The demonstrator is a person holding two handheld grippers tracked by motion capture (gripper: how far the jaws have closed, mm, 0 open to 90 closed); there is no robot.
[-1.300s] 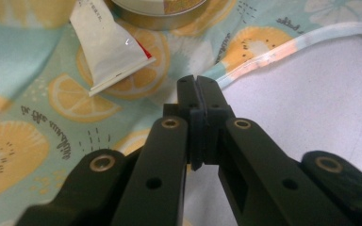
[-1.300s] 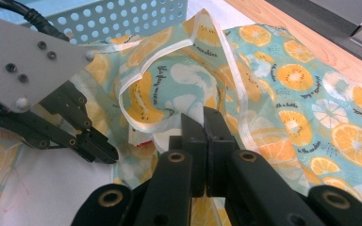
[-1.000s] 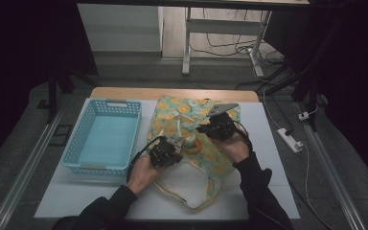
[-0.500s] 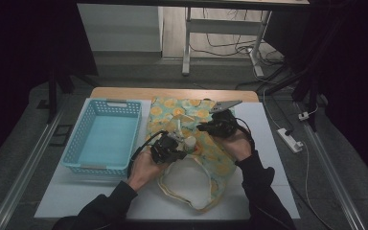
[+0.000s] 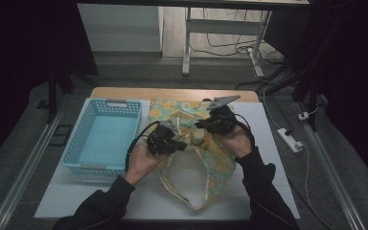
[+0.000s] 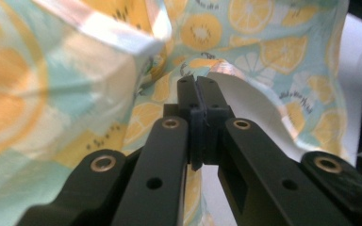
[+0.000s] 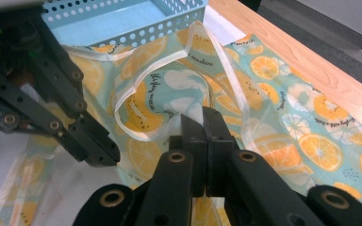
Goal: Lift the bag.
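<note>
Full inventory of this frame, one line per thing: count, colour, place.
Fruit-print fabric bag with cream straps: one, teal with orange and yellow slices, middle of the table, pinched and lifted at its centre.
Perforated plastic basket: one, light blue, left of the bag, nothing inside.
White table top: one, with a wooden strip along its far edge.
Power strip: one, white, on the floor to the right of the table.
Metal frame legs: pale, beyond the table.
Left tongs: black, shut on the bag fabric.
Right tongs: black, shut on the bag fabric.
Sleeves: two, dark, at the bottom edge.
</note>
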